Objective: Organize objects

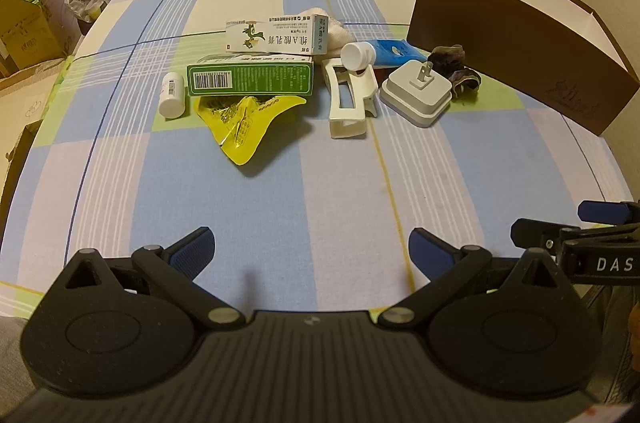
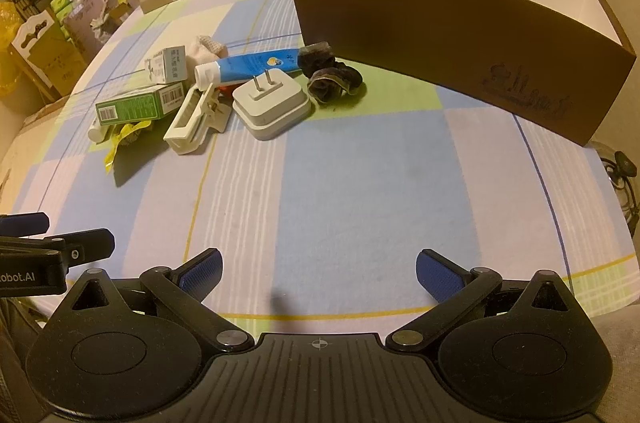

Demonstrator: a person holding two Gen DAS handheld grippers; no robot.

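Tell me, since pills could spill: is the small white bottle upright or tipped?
Tipped: the white bottle lies on its side beside the green box.

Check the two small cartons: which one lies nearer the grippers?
The green carton. It lies in front of the white carton, beside the white bottle, above the yellow wrapper.
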